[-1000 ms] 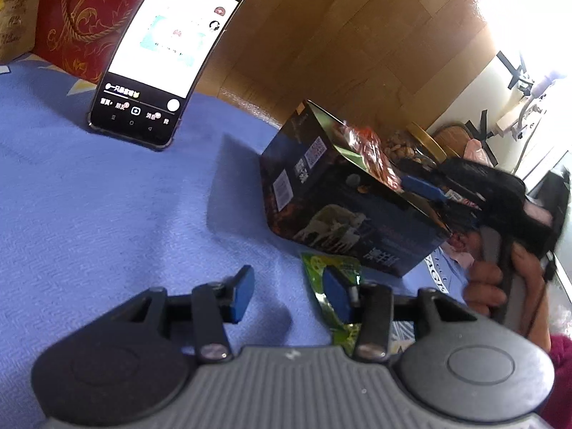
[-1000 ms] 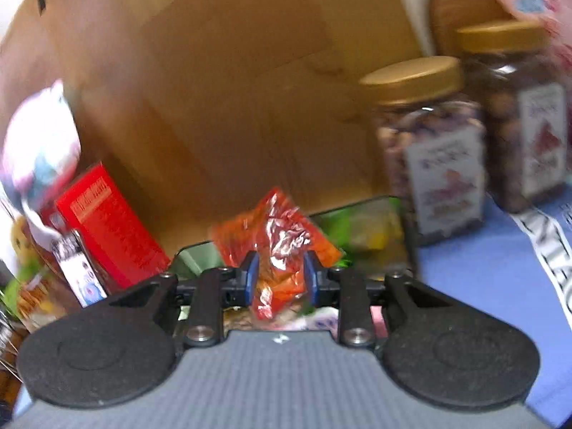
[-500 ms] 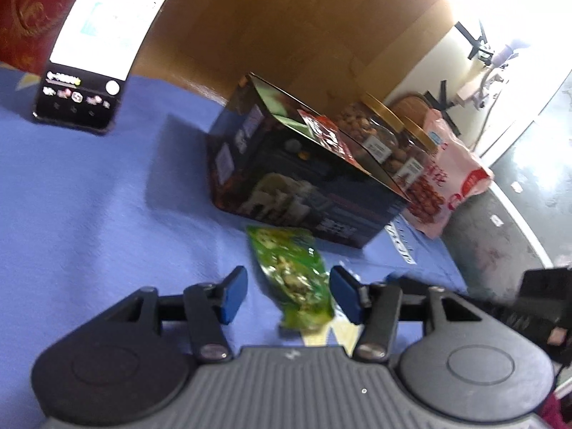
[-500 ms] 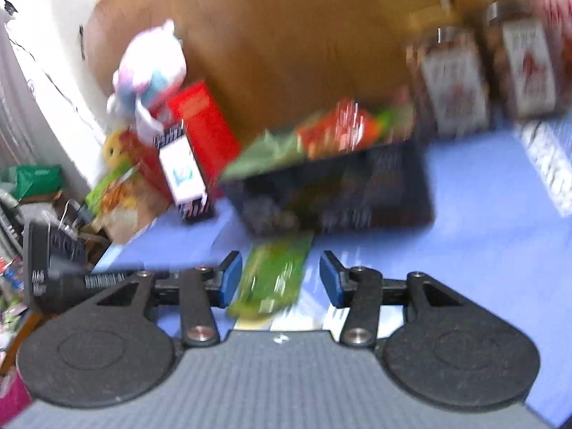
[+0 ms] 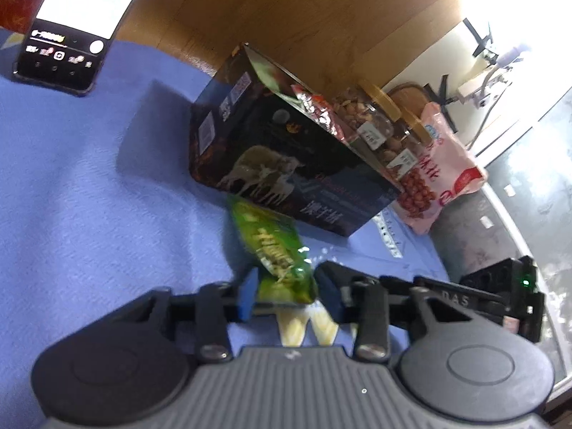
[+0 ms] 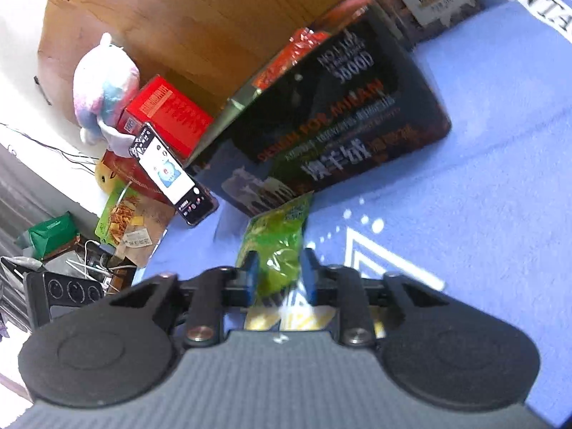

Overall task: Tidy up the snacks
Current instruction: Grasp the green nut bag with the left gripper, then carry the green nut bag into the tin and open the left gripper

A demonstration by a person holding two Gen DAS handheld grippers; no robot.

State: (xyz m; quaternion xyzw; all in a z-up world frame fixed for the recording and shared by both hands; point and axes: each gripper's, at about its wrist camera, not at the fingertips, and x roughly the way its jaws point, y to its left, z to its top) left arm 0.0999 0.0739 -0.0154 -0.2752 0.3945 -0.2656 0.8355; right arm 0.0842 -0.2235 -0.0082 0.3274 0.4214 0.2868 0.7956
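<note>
A green snack packet (image 5: 271,246) lies on the blue cloth (image 5: 89,196) in front of an open dark box (image 5: 286,150). Its near end sits between the pads of my left gripper (image 5: 286,289), whose jaws are closing and touch it on both sides. In the right wrist view the green packet (image 6: 279,239) also fills the gap of my right gripper (image 6: 279,275), whose jaws are closing on it. Red foil packets (image 6: 296,46) stick out of the dark box (image 6: 339,125).
Nut jars with gold lids (image 5: 379,121) and a pink bag (image 5: 439,178) stand behind the box. A lit phone (image 6: 171,175) leans on a red box (image 6: 168,114) beside a plush toy (image 6: 100,82). A black housing with a green light (image 5: 500,286) reaches in from the right.
The right gripper left the red packet at the box, swung down and closed around the green packet. The left gripper moved up to the same packet and narrowed on it.
</note>
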